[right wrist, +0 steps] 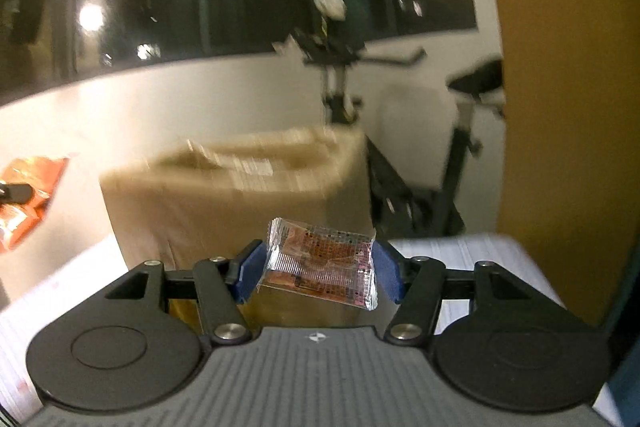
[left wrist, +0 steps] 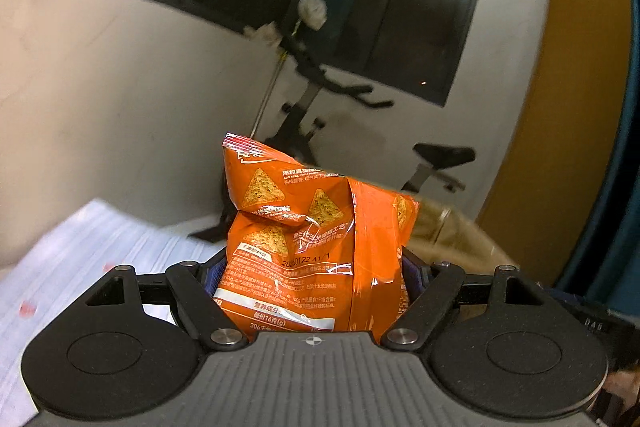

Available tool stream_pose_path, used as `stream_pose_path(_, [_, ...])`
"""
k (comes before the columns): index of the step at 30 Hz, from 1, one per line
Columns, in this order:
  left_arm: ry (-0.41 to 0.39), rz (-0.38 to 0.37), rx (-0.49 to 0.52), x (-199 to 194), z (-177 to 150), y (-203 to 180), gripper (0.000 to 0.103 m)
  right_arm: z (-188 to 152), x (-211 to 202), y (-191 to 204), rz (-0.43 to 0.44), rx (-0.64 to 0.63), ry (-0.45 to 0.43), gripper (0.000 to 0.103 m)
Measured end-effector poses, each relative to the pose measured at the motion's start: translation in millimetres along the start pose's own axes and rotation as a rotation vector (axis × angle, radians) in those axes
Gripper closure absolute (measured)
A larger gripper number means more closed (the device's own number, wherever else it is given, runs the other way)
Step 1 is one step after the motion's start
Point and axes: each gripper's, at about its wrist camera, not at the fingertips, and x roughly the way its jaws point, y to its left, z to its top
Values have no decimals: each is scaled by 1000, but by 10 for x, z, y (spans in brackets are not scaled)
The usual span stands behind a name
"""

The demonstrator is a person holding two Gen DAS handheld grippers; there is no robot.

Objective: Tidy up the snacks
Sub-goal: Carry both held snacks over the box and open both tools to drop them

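Snacks are held clear of the surface, 1 in each gripper. The crinkled orange foil chip bag (left wrist: 312,247), printed with triangular corn chips and white text, stands upright between the blue pads of the left gripper (left wrist: 310,279), which press on its lower half from both sides; its sealed top edge leans toward the left of the left wrist view. The small flat clear-wrapped snack packet (right wrist: 320,263), reddish with a dotted grid print, is pinched by its 2 short ends between the blue pads of the right gripper (right wrist: 318,269), lying nearly level with 1 corner drooping at the lower right. Below both grippers lies a white cloth with faint lines and pink marks (left wrist: 80,259). Behind it stands a tan cardboard box (right wrist: 240,187), blurred in the right wrist view. Further back, a black exercise bike (left wrist: 320,107) stands against a pale wall beneath dark windows, with a mustard-yellow curtain (left wrist: 560,107) at the right. The orange bag also shows at the left edge of the right wrist view.
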Motion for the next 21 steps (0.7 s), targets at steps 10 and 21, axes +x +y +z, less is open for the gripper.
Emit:
stream_pose_path(10, [-23, -55, 93, 824, 584, -485, 21, 648, 759, 186, 99, -86, 21, 42])
stream_pose_path(21, [112, -2, 219, 1693, 523, -806, 21, 575, 1407, 301, 55, -138, 158, 41])
